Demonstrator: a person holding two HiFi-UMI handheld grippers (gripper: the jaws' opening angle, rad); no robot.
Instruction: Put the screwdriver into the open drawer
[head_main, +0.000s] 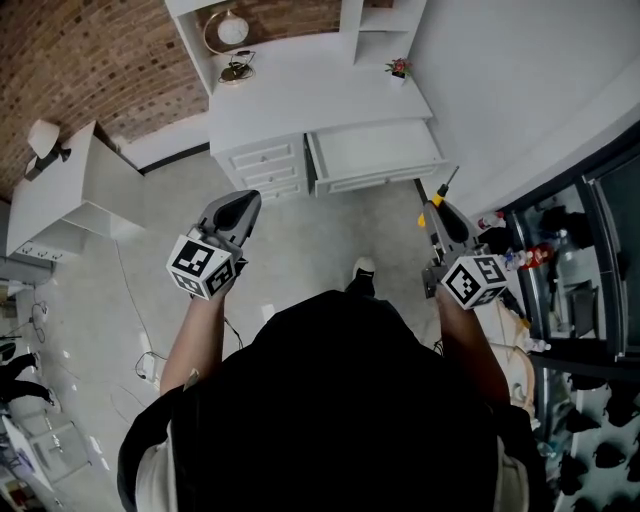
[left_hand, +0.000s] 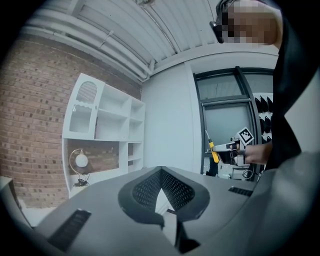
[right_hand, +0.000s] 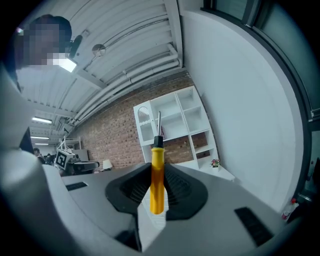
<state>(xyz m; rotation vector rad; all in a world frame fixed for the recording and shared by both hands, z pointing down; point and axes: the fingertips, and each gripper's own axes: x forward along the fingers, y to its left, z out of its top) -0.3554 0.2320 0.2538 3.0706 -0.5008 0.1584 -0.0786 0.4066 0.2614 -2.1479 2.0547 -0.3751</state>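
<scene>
1 screwdriver (right_hand: 157, 181), with a yellow handle, black collar and metal shaft, stands upright between the fingers of the right gripper (right_hand: 157, 186). The fingers are closed on the handle. In the head view the screwdriver (head_main: 440, 196) pokes out ahead of the right gripper (head_main: 436, 212), over the floor (head_main: 300, 250) and off the right front corner of the drawer (head_main: 375, 181).

That 1 open drawer is white and pulled out of a white worktop (head_main: 300, 95). 3 closed drawers (head_main: 268, 171) sit just left of it.

The left gripper (left_hand: 161, 190) holds nothing. Its fingers meet at the tips. In the head view the left gripper (head_main: 244, 203) is level with the right one and well apart from it, also over the floor.

On the worktop stand 1 globe lamp (head_main: 232, 28) and 1 small potted plant (head_main: 398, 68). White shelves (left_hand: 102, 115) rise above the worktop.

The floor is pale grey, with cables (head_main: 135, 310) trailing at the left. The room has a brick wall (head_main: 70, 60) behind the worktop, a plain white wall (head_main: 520, 70) at the right, and a dark glass cabinet (head_main: 580, 260) beside it.
</scene>
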